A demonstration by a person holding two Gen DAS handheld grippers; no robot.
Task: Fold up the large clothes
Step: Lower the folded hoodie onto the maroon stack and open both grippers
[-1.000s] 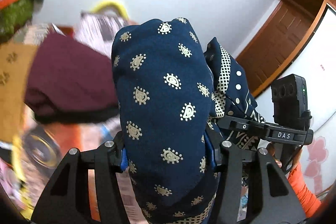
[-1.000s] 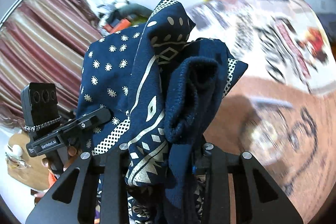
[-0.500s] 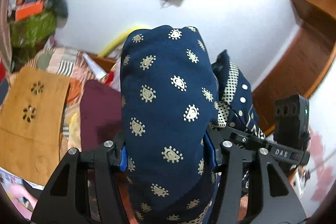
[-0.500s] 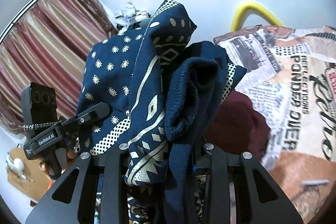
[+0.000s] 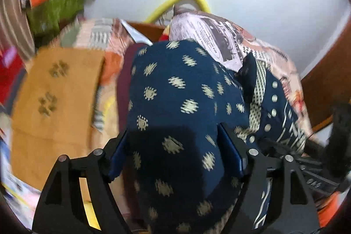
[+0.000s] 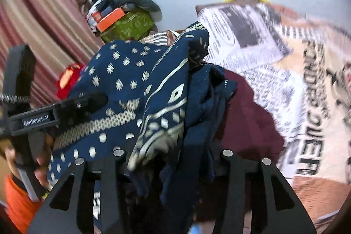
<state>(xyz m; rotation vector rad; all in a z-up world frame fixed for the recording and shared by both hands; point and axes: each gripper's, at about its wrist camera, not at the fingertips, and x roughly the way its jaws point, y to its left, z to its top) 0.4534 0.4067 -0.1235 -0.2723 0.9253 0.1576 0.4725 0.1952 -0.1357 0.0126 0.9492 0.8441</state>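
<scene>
Folding looks finished: navy printed garment [image 5: 175,124] bundled over maroon folded cloth [image 6: 248,124] on bed. Left hand-held gripper [image 5: 173,152] and right hand-held gripper [image 6: 171,152] opening, garment between. Remaining: release, withdraw.

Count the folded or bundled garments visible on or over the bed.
2: the navy patterned cloth garment bundled between both tools, and a folded maroon garment lying on the printed bedsheet beneath. Others may be hidden.

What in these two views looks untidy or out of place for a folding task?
The navy patterned garment sits bunched between both grippers, its bordered edge twisted and a dark fold drooping beside the right gripper. Both jaws are opening around it. The left gripper straddles a rounded lump of cloth, not a flat fold.
</scene>
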